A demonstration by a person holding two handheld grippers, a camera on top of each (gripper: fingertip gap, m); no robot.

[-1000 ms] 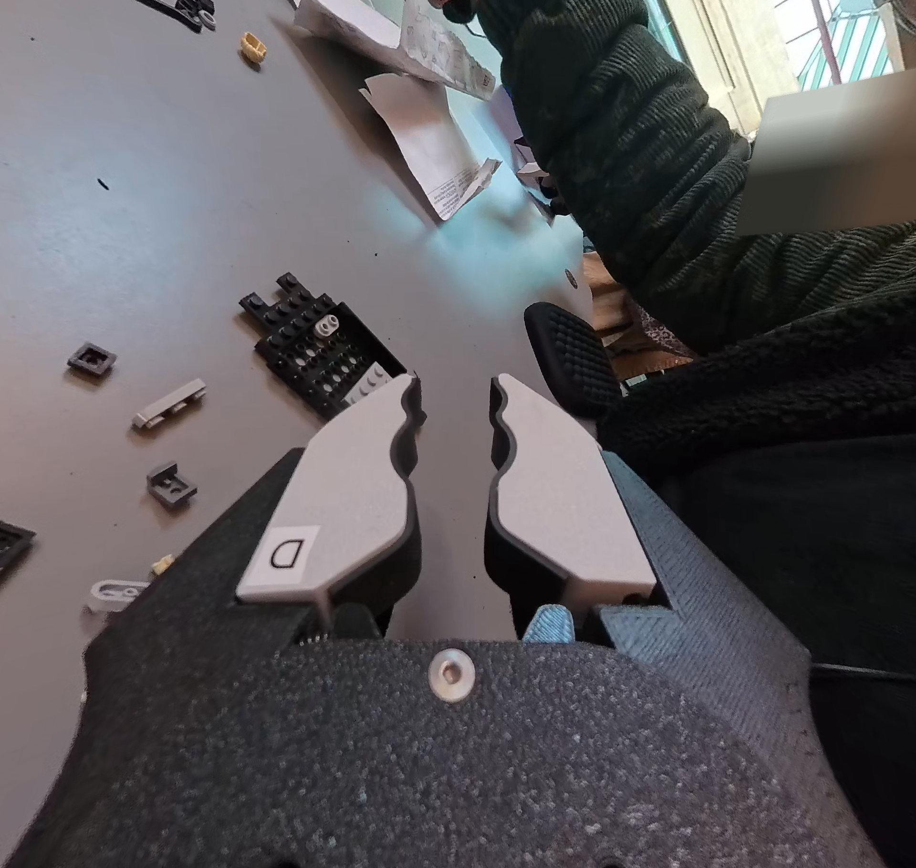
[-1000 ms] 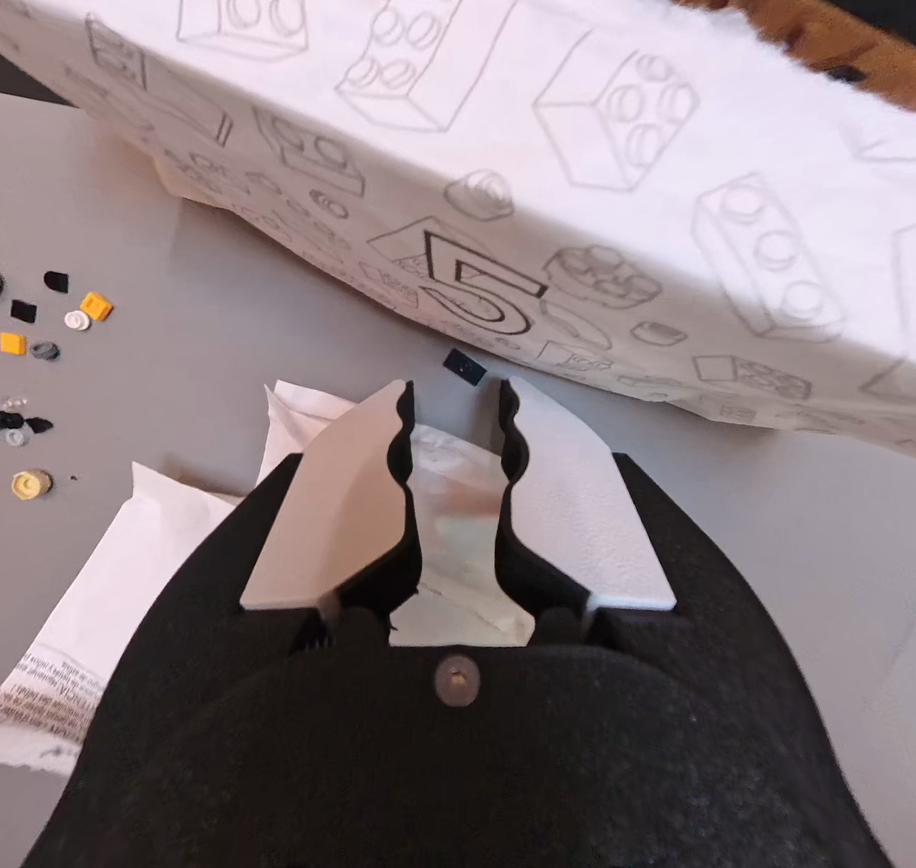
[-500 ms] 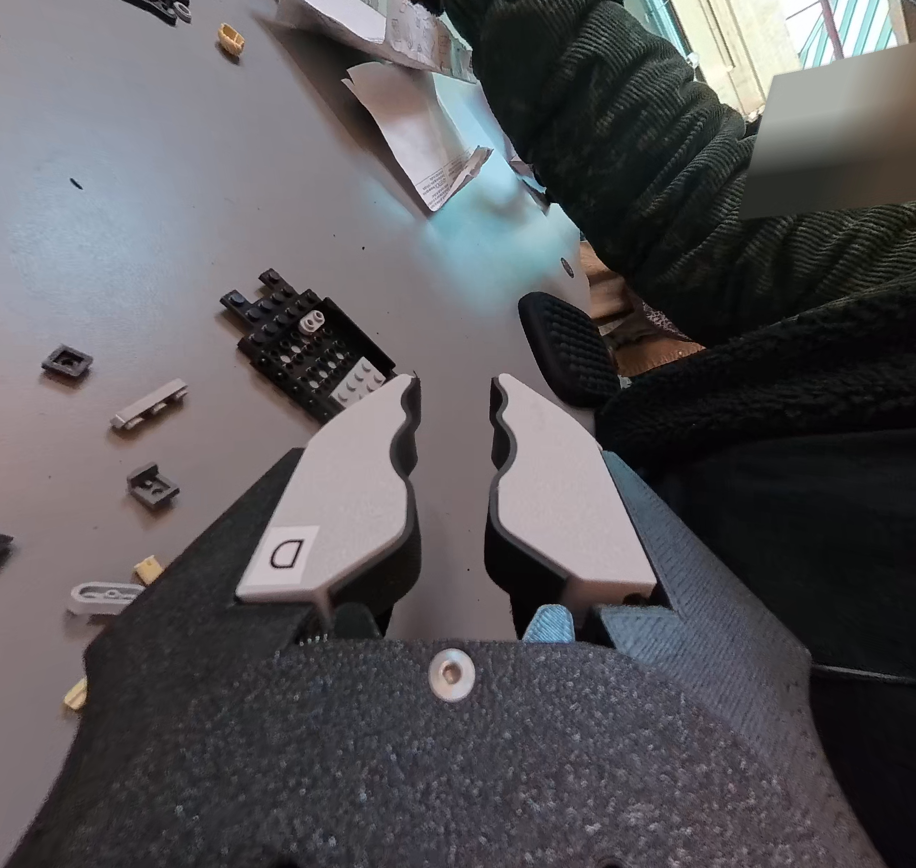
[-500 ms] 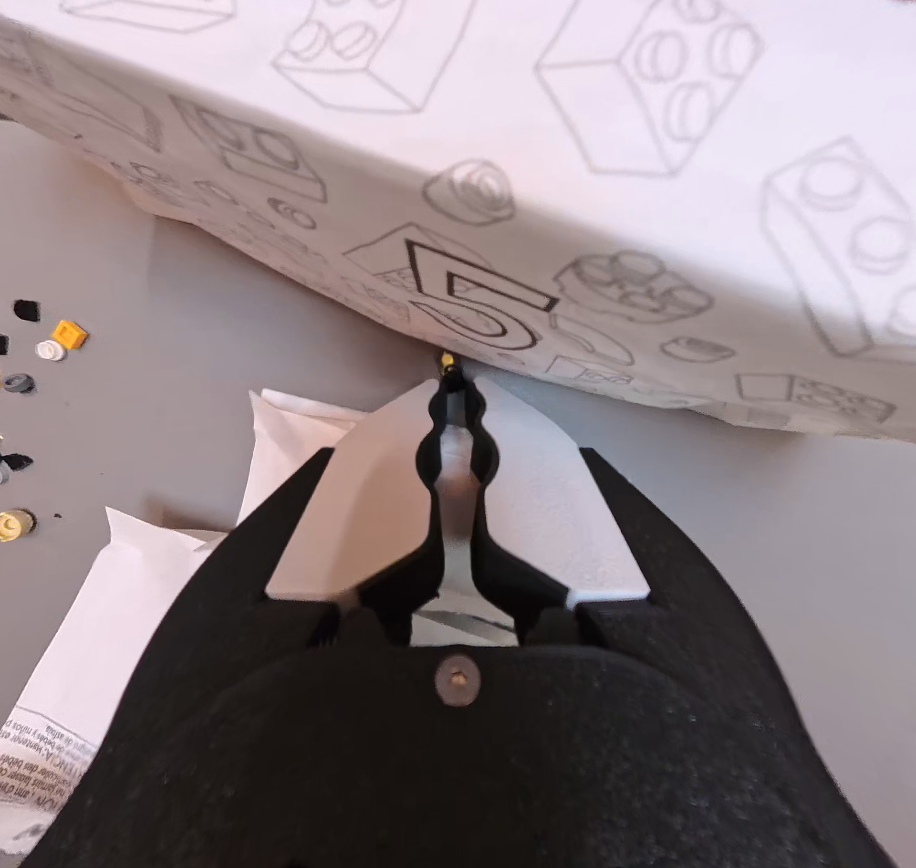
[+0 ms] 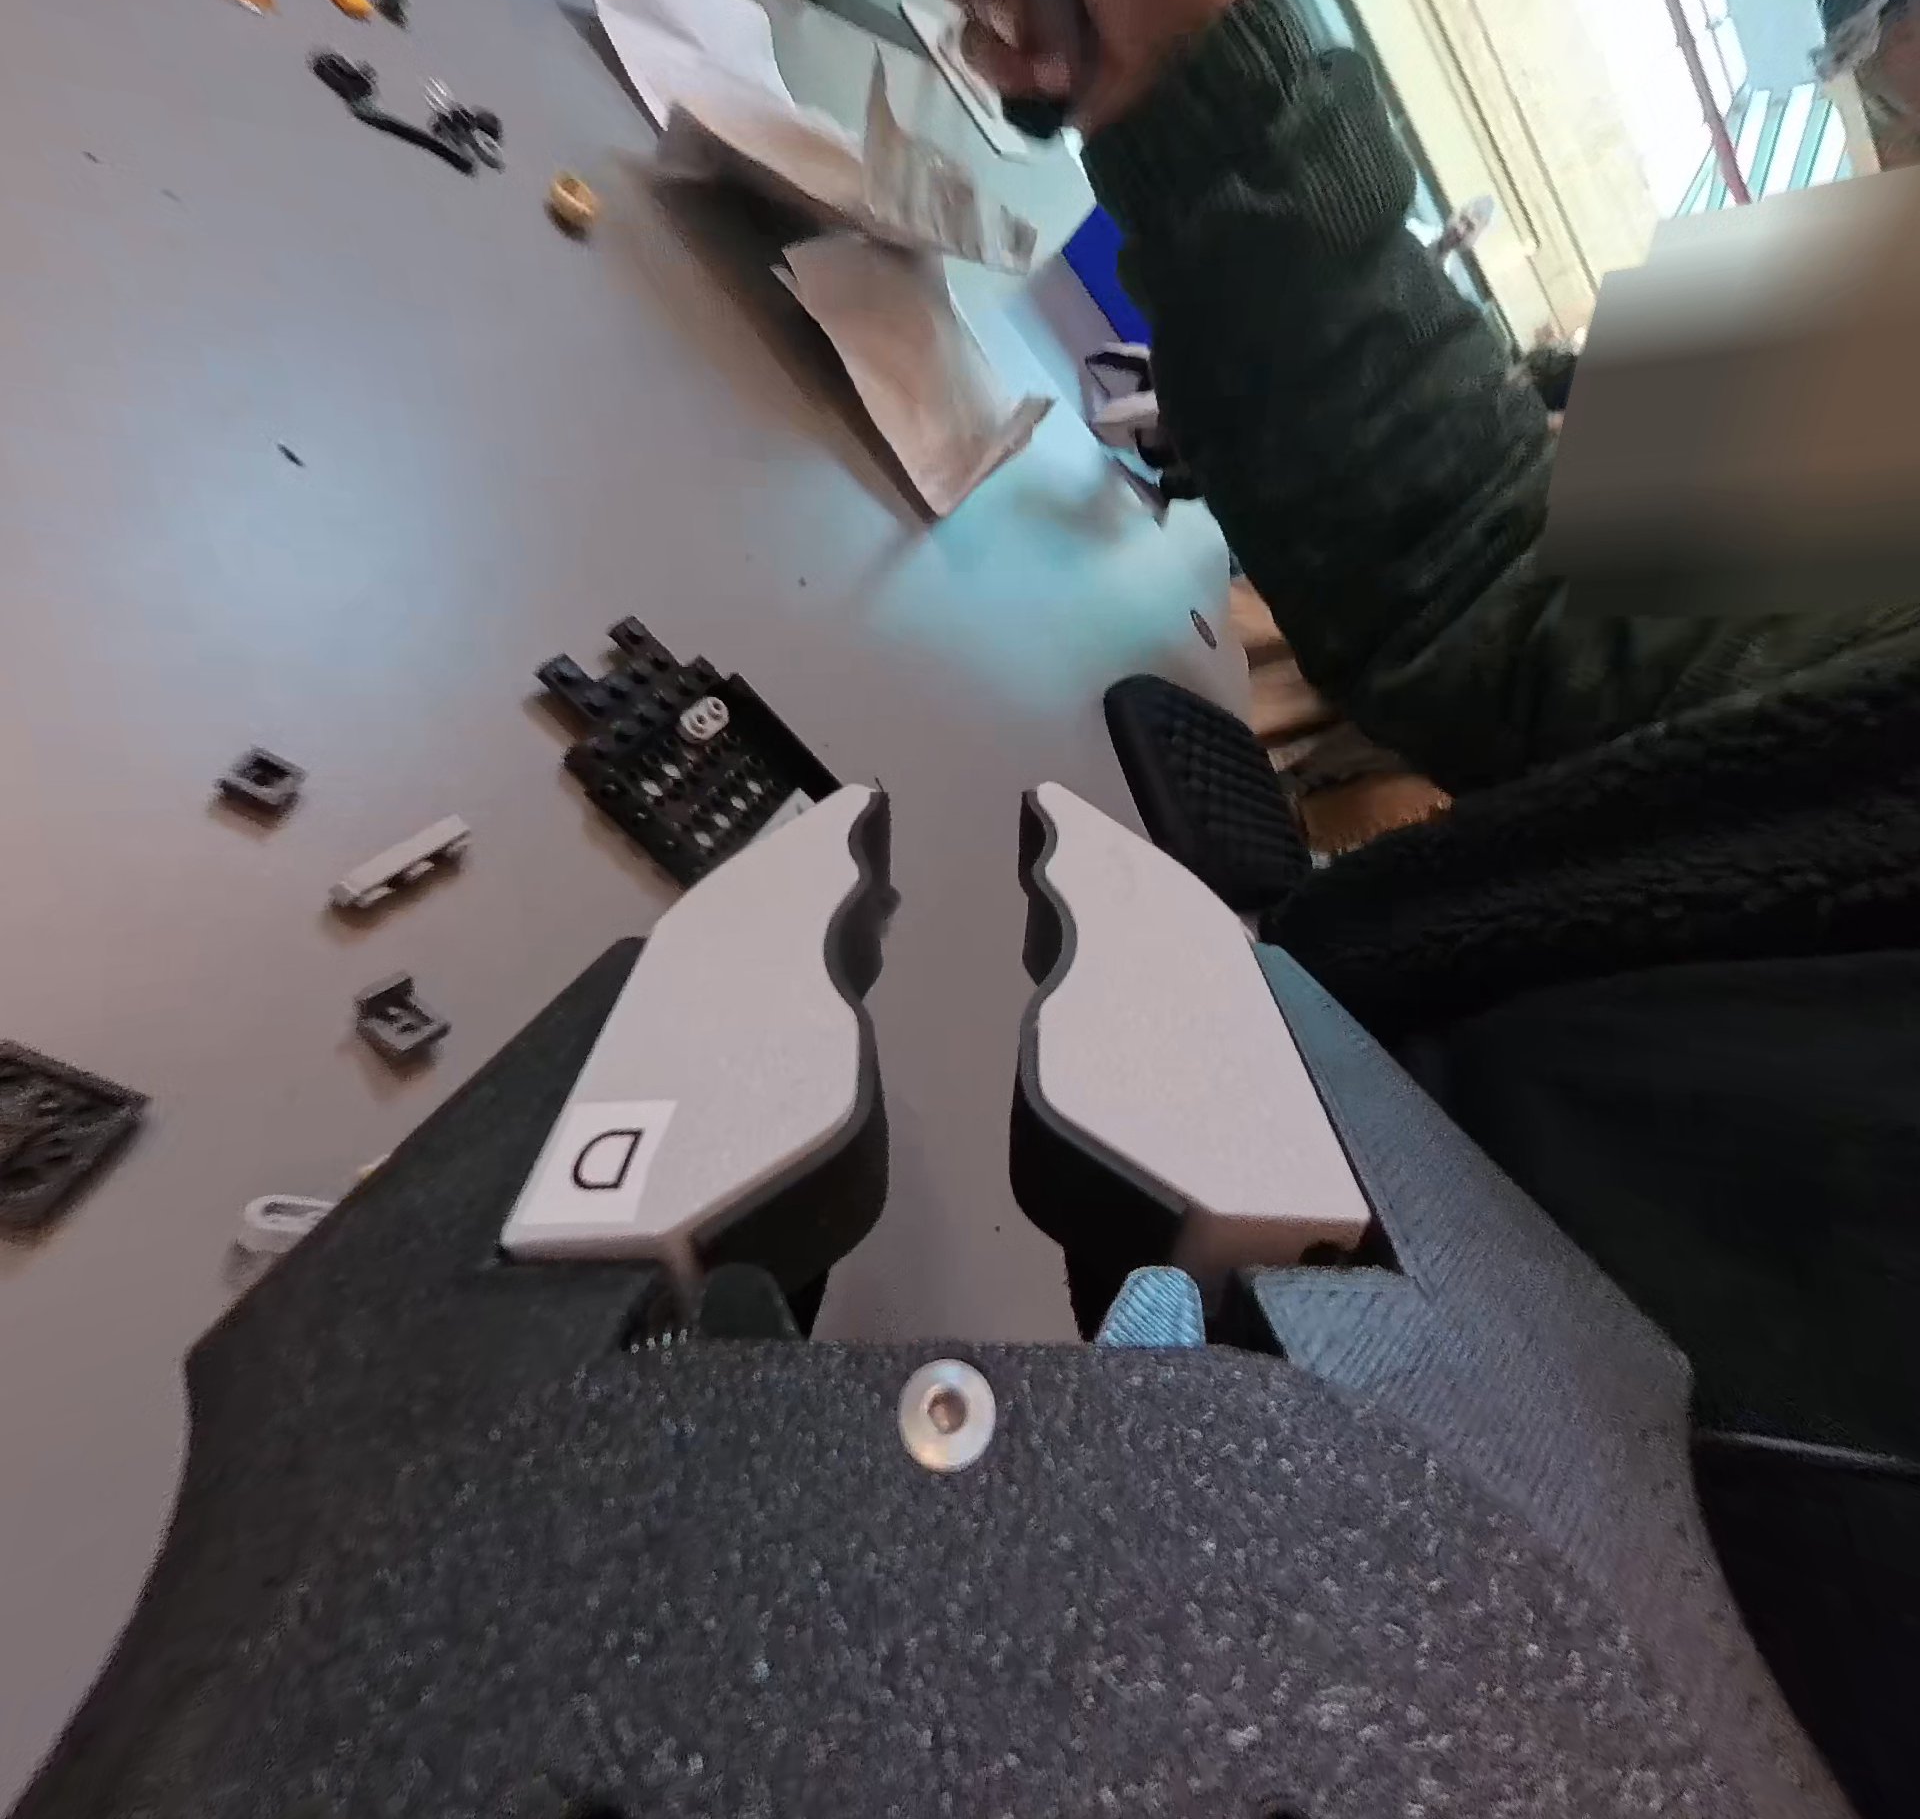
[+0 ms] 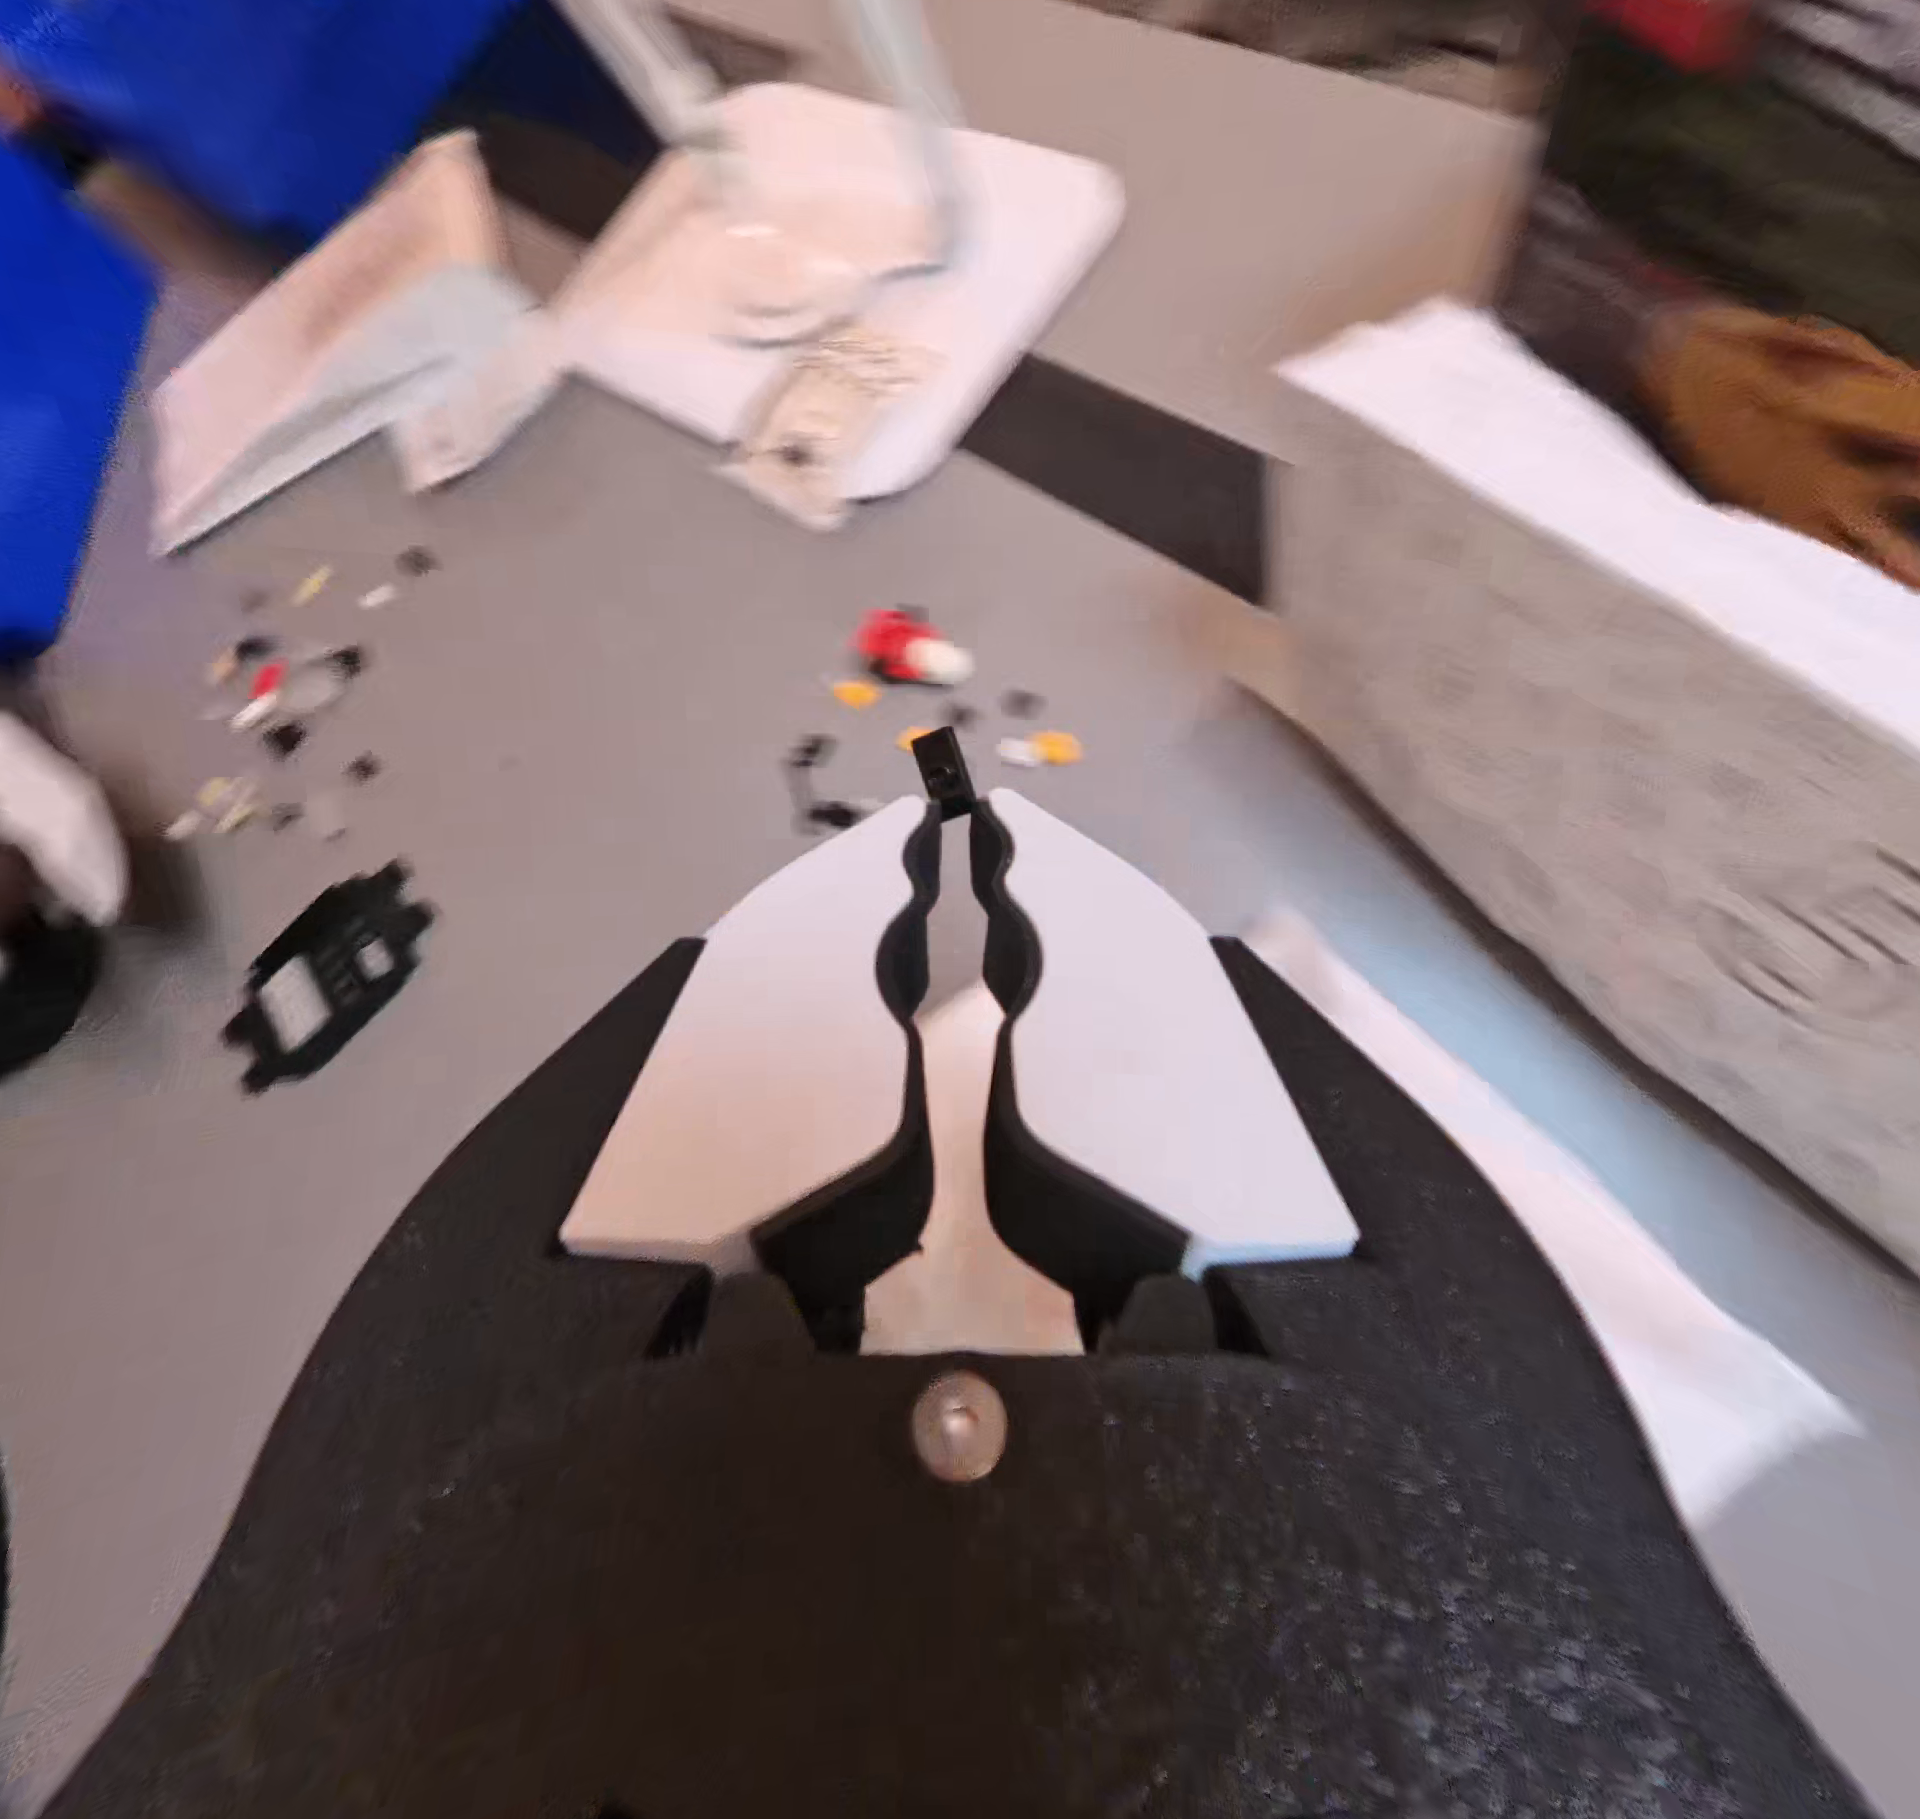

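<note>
Grey table (image 6: pixel 582 481) lies bare between two scatters of small bricks — right gripper (image 6: pixel 956 805) pinches one small black plate (image 6: pixel 940 770) at its tips, printed paper bag (image 6: pixel 1558 689) close right — left gripper (image 5: pixel 954 805) gapes empty beside one black brick assembly (image 5: pixel 675 751).

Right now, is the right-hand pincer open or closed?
Closed: the right gripper pinches a small black piece between its fingertips, clear of the grey table.

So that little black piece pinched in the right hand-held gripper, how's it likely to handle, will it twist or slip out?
The small black piece looks like hard plastic, so probably stiff and very light. Only its lower end sits between the fingertips of the right hand-held gripper, most of it sticking out, so it could pivot or slip if bumped. It is flat and thin, so unlikely to roll.
</note>
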